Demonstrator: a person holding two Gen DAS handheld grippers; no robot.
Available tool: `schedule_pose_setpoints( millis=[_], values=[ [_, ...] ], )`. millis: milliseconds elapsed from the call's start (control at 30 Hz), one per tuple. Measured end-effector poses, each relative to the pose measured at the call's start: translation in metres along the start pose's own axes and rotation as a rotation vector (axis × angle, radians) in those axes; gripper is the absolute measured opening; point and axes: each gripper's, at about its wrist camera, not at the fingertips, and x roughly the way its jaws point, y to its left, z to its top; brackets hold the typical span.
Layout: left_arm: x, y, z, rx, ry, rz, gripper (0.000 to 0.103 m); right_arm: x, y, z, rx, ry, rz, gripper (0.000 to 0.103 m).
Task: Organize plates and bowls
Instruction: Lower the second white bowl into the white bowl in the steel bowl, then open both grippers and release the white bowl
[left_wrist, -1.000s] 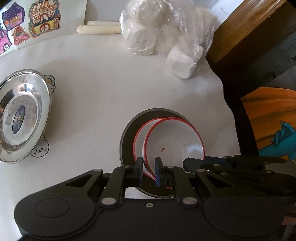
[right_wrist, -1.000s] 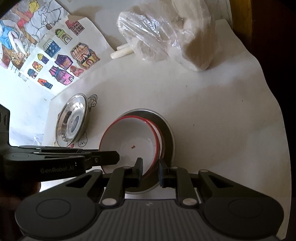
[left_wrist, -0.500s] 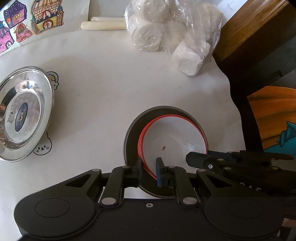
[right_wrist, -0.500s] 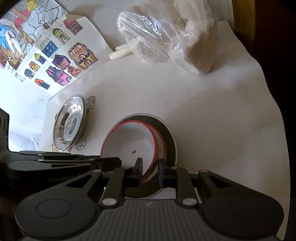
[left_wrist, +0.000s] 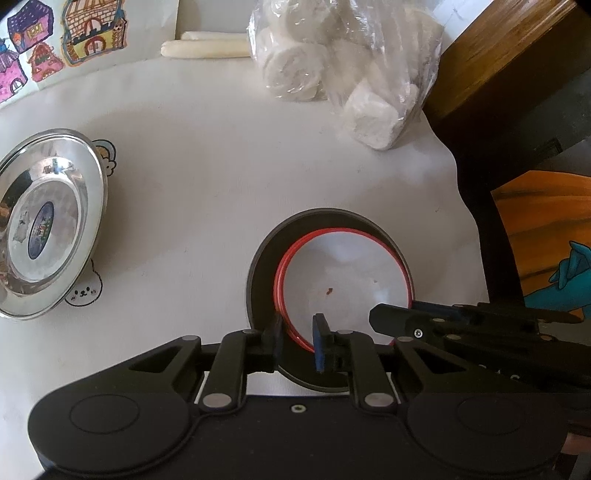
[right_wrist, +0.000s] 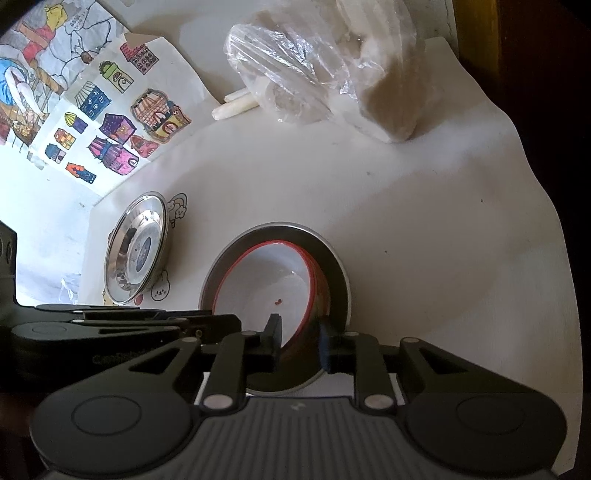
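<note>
Bowl (left_wrist: 343, 273) rim straddled by both grippers' just-loosened fingers (left_wrist: 320, 341).

My left wrist view looks steeply down and close over the left claw (left_wrist: 297, 341) at the white cloth-covered counter (left_wrist: 207, 192). My right wrist view does likewise over the right claw (right_wrist: 300, 341). Both share the red-rimmed white bowl (left_wrist: 343, 284) (right_wrist: 266, 288) and shiny steel plate (left_wrist: 48, 221) (right_wrist: 138, 247).

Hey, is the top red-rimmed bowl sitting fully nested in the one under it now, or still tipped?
Nested. The top red-rimmed bowl sits level, its rim concentric with the lower rim.
</note>
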Motion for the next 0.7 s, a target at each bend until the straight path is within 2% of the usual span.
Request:
schedule_pose_setpoints(
  millis=[100, 300, 400, 467, 500, 533, 600, 667, 700],
  values=[
    [-0.004, 0.002, 0.0, 0.0, -0.009, 0.009, 0.025, -0.002, 0.001, -0.002, 0.003, -0.007, 0.003, 0.026],
    [-0.02, 0.0, 0.0, 0.025, -0.05, 0.02, 0.048, -0.02, 0.003, -0.006, -0.01, -0.045, 0.01, 0.029],
    [-0.03, 0.001, -0.001, 0.028, -0.073, 0.029, 0.056, -0.033, 0.002, -0.007, -0.016, -0.076, 0.005, 0.031],
    [-0.036, 0.002, -0.002, 0.02, -0.095, 0.041, 0.067, -0.043, 0.001, -0.008, -0.019, -0.099, 0.002, 0.033],
    [-0.04, 0.004, -0.002, 0.013, -0.107, 0.049, 0.076, -0.046, 0.001, -0.007, -0.021, -0.108, 0.0, 0.039],
    [-0.043, 0.005, -0.003, 0.003, -0.118, 0.056, 0.082, -0.05, 0.0, -0.008, -0.022, -0.12, -0.005, 0.054],
    [-0.047, 0.008, -0.004, -0.019, -0.132, 0.068, 0.091, -0.057, -0.002, -0.007, -0.023, -0.141, -0.02, 0.072],
    [-0.049, 0.012, -0.005, -0.045, -0.135, 0.095, 0.099, -0.063, -0.005, -0.007, -0.025, -0.154, -0.032, 0.082],
    [-0.049, 0.014, -0.006, -0.056, -0.134, 0.109, 0.102, -0.065, -0.007, -0.007, -0.026, -0.162, -0.044, 0.092]
  ],
)
